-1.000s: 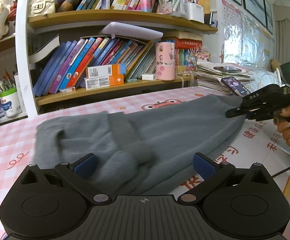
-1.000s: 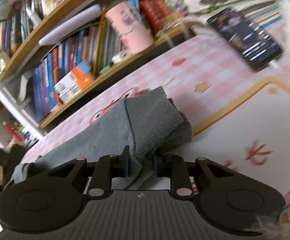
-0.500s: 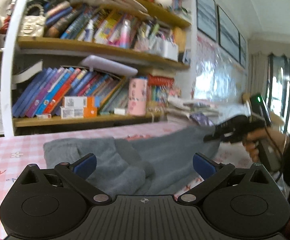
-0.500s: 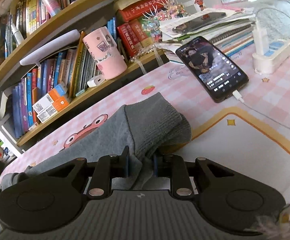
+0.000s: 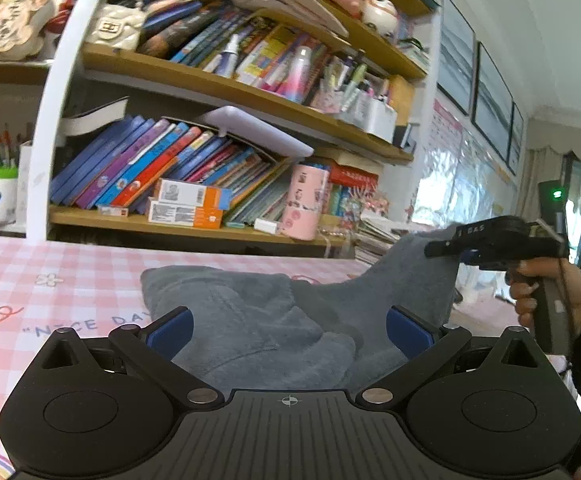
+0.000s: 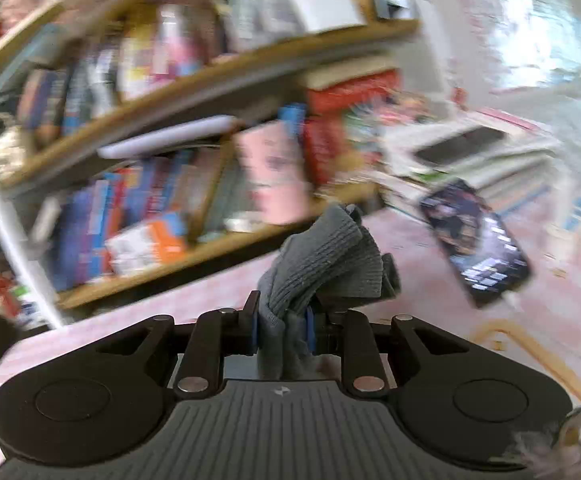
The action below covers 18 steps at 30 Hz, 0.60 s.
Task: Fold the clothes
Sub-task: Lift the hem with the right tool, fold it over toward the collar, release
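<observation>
I count one grey sweater [image 5: 258,320] on the pink checked counter [image 5: 50,280], its bulk lying heaped toward the counter's back edge under the bookshelf [image 5: 218,224]. My right tongs [image 6: 281,330] are clenched on its ribbed hem [image 6: 330,260], lifted clear of the counter. My left tongs [image 5: 288,326] stand released, spread wide over the heap. One phone [image 6: 478,240] lies beyond, and one pink cup [image 5: 304,204] stands on the shelf.

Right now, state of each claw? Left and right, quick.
Left claw: open, holding nothing; the grey sweater lies beyond its pads.
Right claw: shut on the grey sweater's ribbed edge, lifted off the table.
</observation>
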Each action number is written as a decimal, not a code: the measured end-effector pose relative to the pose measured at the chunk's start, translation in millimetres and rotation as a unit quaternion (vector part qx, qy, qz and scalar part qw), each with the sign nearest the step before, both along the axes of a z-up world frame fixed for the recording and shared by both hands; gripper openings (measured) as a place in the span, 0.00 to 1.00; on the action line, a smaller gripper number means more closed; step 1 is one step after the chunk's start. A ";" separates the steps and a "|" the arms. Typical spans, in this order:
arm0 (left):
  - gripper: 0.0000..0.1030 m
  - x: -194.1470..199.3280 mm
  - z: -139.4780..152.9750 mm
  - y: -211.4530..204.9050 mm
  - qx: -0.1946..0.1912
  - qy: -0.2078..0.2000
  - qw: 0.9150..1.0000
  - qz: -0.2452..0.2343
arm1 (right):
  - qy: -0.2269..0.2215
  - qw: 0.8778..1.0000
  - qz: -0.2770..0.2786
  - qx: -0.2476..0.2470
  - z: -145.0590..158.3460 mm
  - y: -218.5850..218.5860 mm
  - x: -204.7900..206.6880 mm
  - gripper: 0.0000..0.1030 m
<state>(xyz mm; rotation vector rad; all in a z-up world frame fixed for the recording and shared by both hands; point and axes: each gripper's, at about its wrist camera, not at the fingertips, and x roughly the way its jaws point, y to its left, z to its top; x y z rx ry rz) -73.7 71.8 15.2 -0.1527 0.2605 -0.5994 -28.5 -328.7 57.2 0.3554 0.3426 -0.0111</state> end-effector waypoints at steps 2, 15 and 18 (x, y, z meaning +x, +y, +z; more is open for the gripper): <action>1.00 -0.1 -0.2 4.1 -0.006 -0.003 1.000 0.017 | -0.012 0.999 0.037 0.004 9.4 15.6 -0.8 0.19; 1.00 -4.4 1.2 7.6 -0.019 -0.019 1.000 0.008 | -0.022 0.956 0.293 -0.014 45.6 143.5 2.3 0.19; 1.00 -3.1 0.6 9.1 -0.024 -0.014 1.000 0.009 | 0.007 0.945 0.327 -0.027 37.7 167.6 5.4 0.20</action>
